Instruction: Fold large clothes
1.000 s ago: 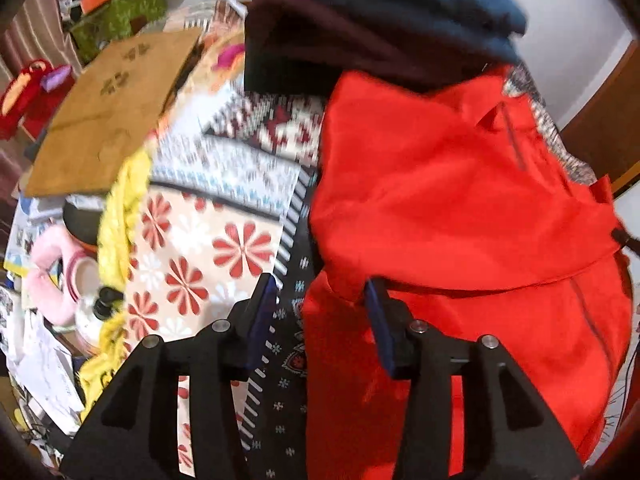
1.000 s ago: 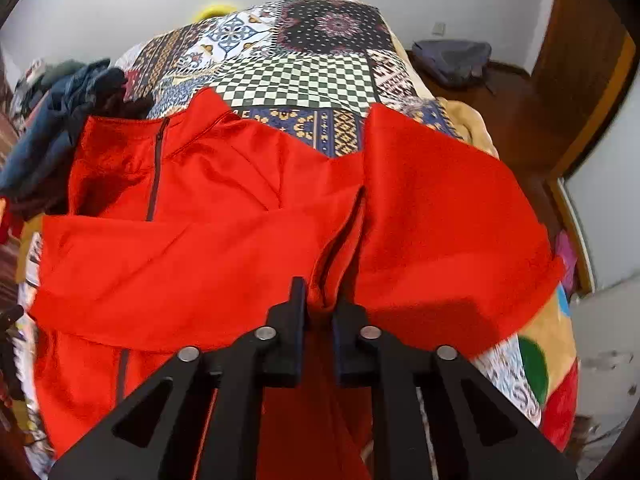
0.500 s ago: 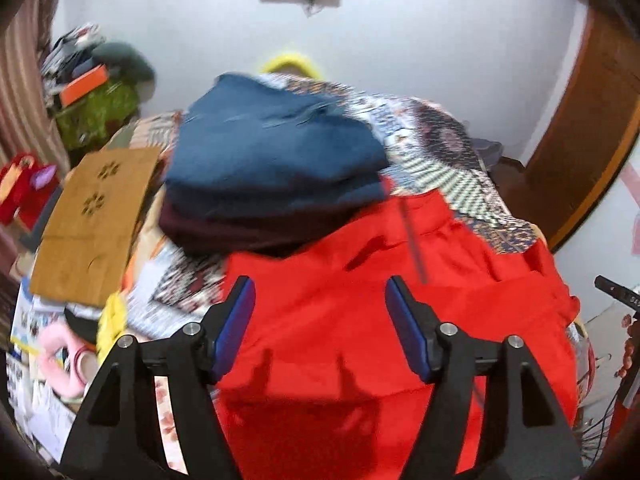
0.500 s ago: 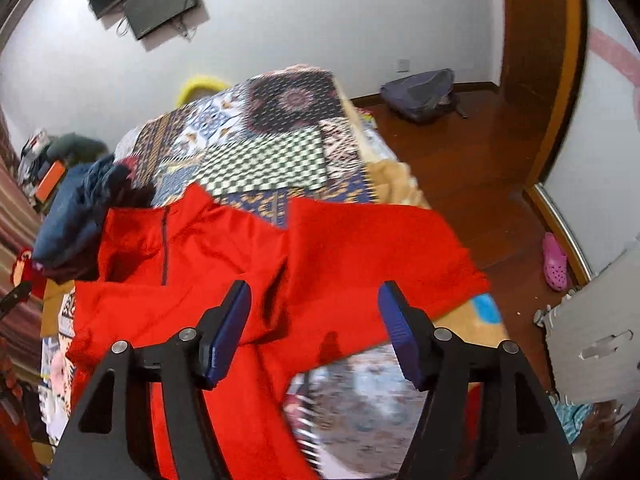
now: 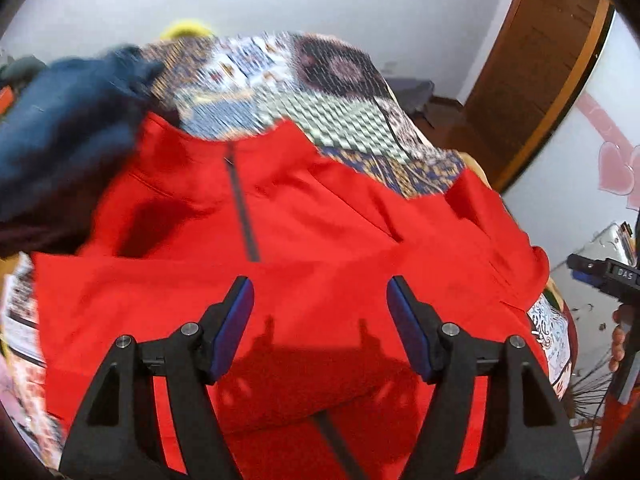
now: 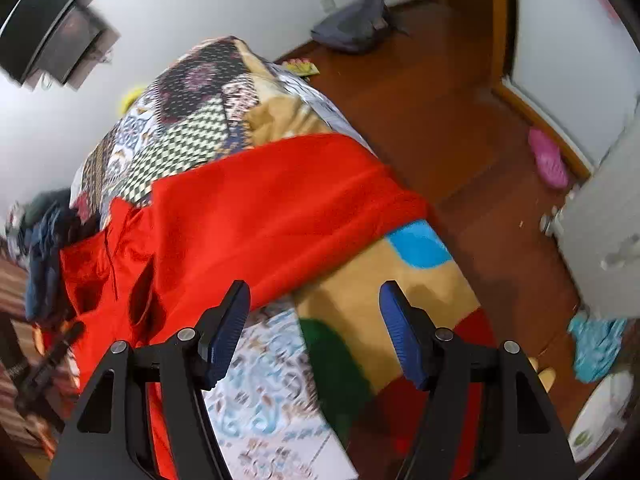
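A large red zip-neck top (image 5: 320, 240) lies spread on a patchwork bedspread (image 5: 320, 92), its dark zipper running down from the collar. My left gripper (image 5: 320, 320) is open and empty, held above the top's middle. In the right wrist view the red top (image 6: 260, 216) lies across the bed with one sleeve reaching toward the bed's right edge. My right gripper (image 6: 314, 324) is open and empty above the bedspread (image 6: 360, 292), just past the sleeve's near edge. The right gripper also shows at the far right of the left wrist view (image 5: 604, 276).
A pile of dark blue clothes (image 5: 68, 128) sits at the top's left shoulder. Past the bed's right edge is wooden floor (image 6: 460, 128) with a grey bag (image 6: 352, 24), a pink slipper (image 6: 548, 156) and a wooden door frame (image 5: 540, 68).
My right gripper has let go of the red sleeve and opened wide, then swung right toward the bed's edge. My left gripper opened wider and moved from the top's left edge over its middle.
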Available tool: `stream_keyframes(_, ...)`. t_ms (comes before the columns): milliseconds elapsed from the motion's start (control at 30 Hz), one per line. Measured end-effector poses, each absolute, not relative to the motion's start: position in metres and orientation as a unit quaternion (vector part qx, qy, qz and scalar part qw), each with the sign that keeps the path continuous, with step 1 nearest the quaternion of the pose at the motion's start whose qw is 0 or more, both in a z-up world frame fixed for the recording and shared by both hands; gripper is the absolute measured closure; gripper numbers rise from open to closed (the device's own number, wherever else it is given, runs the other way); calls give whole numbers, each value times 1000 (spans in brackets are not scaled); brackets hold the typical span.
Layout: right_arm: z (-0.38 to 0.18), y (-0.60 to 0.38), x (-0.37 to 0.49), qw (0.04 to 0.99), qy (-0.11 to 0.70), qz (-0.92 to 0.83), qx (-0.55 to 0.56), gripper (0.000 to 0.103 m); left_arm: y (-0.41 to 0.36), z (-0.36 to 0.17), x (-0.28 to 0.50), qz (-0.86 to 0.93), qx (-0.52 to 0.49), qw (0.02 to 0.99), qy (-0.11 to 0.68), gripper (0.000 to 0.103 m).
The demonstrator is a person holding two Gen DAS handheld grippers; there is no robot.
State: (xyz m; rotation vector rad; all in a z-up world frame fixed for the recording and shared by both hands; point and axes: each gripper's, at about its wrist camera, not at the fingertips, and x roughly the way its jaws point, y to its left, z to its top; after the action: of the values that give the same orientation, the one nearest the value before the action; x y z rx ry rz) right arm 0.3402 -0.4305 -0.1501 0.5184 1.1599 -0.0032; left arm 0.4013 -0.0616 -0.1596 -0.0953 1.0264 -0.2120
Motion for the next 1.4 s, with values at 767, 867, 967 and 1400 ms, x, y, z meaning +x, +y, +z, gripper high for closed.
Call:
stream_keyframes(767, -127, -433, 375, 857, 450, -56, 246, 96, -49, -220, 422, -94, -121, 823, 546, 35)
stream_keyframes(867, -89, -417, 369, 880, 414, -24, 232, 96, -41, -200, 416, -95, -117, 838, 524, 35)
stream_keyframes(967, -54, -391, 364, 891, 389, 31, 233, 96, -34, -177, 409, -89, -96, 858, 497, 35)
stream_keyframes(1400, -58, -218, 352, 863, 433, 220, 142, 96, 15, -95, 344, -66, -32, 917, 392, 14)
